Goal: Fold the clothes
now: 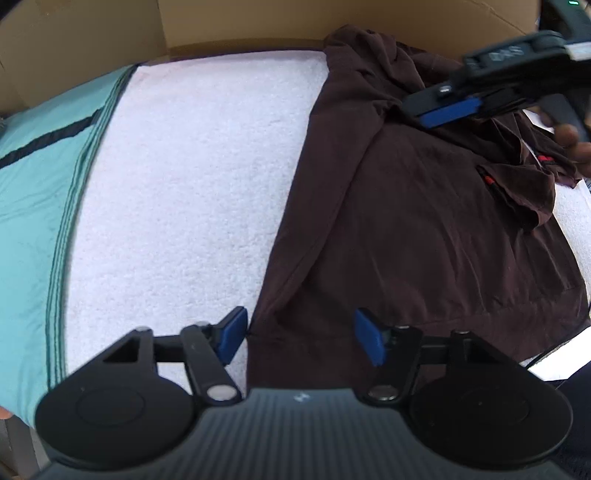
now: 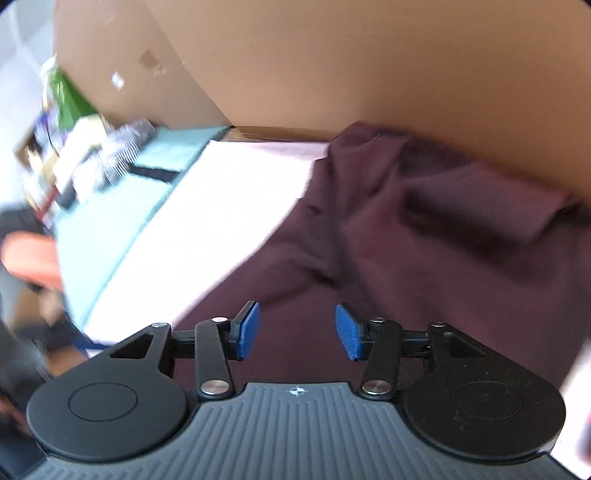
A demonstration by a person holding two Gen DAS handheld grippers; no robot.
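Garment [image 1: 424,229], dark maroon, lies on white towel [image 1: 192,192], right half, partly doubled over, far end bunched against cardboard box [image 1: 229,22]. Teal cloth [image 1: 33,206] at left. Fold looks midway; could equally be getting spread. Left gripper [image 1: 299,338] agape, empty, at near hem corner. Right gripper [image 2: 297,330] agape, empty, over the bunched far part. Next likely: pinch an edge.

Matt maroon cloth shirt [image 1: 424,229] on a rough, nubby white terry towel [image 1: 192,192]; smooth teal fabric [image 1: 33,206]; matt brown cardboard [image 2: 369,62] behind
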